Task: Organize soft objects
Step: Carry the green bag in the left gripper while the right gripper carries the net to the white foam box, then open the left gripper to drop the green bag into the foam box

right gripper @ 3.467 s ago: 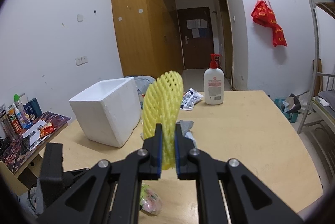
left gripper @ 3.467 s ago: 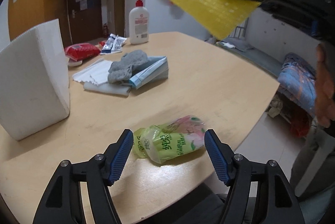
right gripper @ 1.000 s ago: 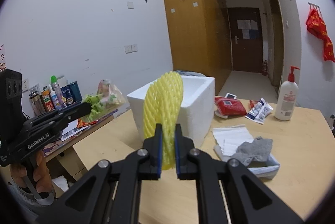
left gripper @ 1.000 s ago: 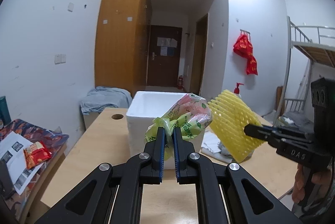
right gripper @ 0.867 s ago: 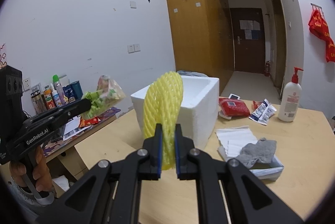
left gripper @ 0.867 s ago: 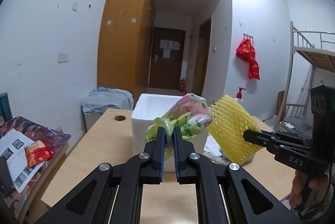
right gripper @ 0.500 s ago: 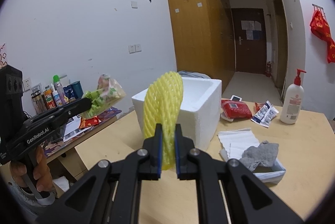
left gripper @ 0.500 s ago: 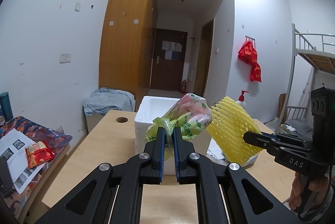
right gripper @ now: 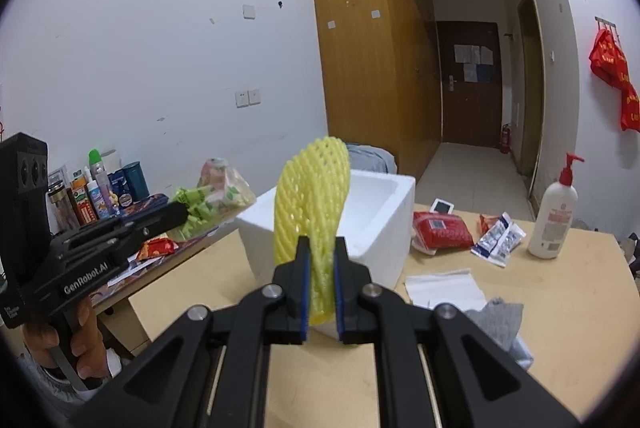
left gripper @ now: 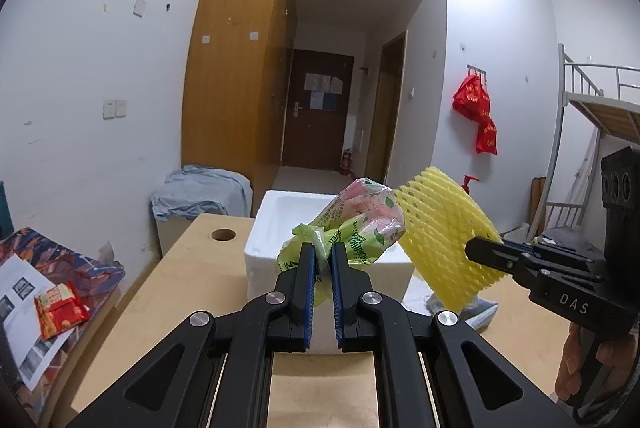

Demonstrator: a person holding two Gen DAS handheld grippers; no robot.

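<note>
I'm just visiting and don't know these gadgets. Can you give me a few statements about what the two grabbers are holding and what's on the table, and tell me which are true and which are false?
1. The left gripper is clamped on a green and pink plastic packet. True.
2. The right gripper is empty. False: it pinches a yellow foam net.
3. The white foam box has a lid on it. False: its top is open.
4. A pump bottle stands on the wooden table. True.
5. The grey cloth lies inside the box. False: it lies on the table.
</note>
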